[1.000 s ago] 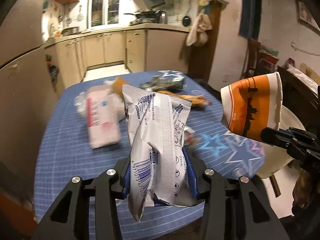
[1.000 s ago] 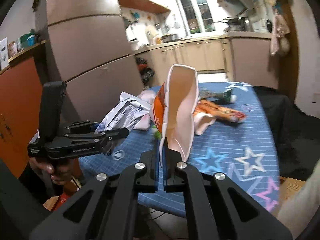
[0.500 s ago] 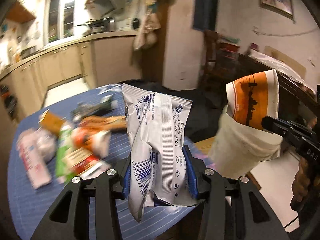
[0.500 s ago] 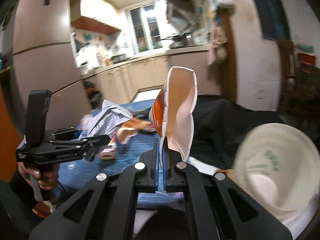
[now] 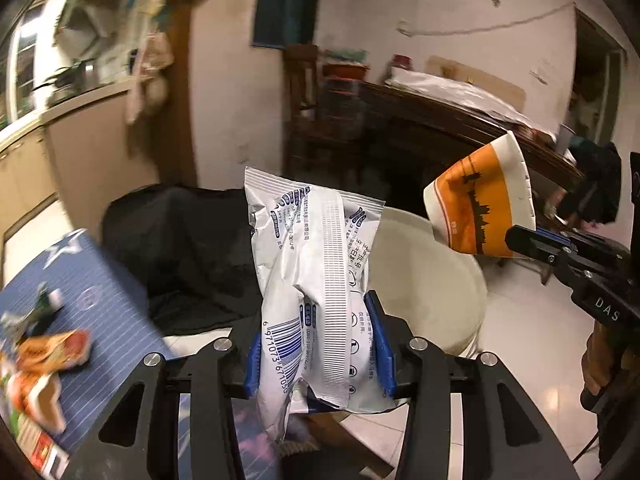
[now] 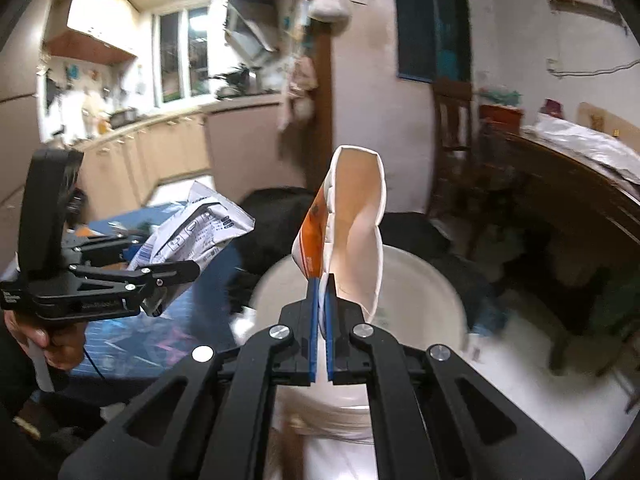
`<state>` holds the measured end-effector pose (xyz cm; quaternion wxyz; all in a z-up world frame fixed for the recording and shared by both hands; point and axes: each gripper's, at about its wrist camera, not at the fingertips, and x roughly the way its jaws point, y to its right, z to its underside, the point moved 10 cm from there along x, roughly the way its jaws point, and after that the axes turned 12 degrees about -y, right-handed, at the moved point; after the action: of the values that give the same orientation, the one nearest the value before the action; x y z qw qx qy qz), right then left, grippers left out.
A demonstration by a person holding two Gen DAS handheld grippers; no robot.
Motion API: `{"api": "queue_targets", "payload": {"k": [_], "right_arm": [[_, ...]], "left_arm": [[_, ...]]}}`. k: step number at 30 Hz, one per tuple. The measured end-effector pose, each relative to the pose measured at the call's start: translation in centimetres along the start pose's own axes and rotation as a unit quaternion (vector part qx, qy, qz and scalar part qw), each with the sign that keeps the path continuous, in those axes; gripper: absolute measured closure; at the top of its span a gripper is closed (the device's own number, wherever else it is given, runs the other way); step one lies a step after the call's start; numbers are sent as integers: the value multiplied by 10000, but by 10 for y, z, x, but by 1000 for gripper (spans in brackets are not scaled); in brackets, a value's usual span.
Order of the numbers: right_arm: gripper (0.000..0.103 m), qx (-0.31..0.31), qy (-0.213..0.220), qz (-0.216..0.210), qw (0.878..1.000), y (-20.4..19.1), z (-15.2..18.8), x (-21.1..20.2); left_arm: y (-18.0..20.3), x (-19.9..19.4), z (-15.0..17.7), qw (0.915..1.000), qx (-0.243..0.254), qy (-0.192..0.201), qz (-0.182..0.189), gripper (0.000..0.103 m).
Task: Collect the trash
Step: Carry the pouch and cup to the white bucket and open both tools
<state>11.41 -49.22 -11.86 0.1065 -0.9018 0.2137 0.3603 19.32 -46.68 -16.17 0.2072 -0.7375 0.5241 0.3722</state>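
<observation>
My left gripper (image 5: 318,344) is shut on a crumpled white wrapper with blue print (image 5: 316,280) and holds it upright, just left of a white bucket (image 5: 432,292). The wrapper also shows in the right wrist view (image 6: 192,236). My right gripper (image 6: 323,312) is shut on the rim of an orange and white paper cup (image 6: 352,224), held above the white bucket (image 6: 420,280). In the left wrist view the cup (image 5: 480,208) hangs over the bucket's right side.
The blue star-patterned table (image 5: 92,280) lies at the left with several wrappers (image 5: 48,352) on it. A black cloth-covered chair (image 5: 180,248) stands behind the bucket. A dark wooden table (image 6: 560,184) and a chair (image 6: 452,128) stand at the right on the white tiled floor.
Both grippers have swung right, away from the table, with their loads. The white bucket is now straight ahead beneath the cup, and the table has slid to the left edge.
</observation>
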Motion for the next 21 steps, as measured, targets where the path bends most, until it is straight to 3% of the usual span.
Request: {"api": "queue_targets", "payload": {"k": [6, 13, 21], "right_arm": [[102, 62, -222, 440, 9988, 46, 7, 18], [101, 79, -565, 534, 9969, 67, 23, 45], [99, 143, -649, 497, 9965, 74, 26, 55]], "left_arm": [[36, 47, -29, 9992, 301, -165, 214, 57], [56, 97, -37, 9973, 452, -530, 222, 57], [49, 99, -42, 9982, 323, -464, 218, 47]]}}
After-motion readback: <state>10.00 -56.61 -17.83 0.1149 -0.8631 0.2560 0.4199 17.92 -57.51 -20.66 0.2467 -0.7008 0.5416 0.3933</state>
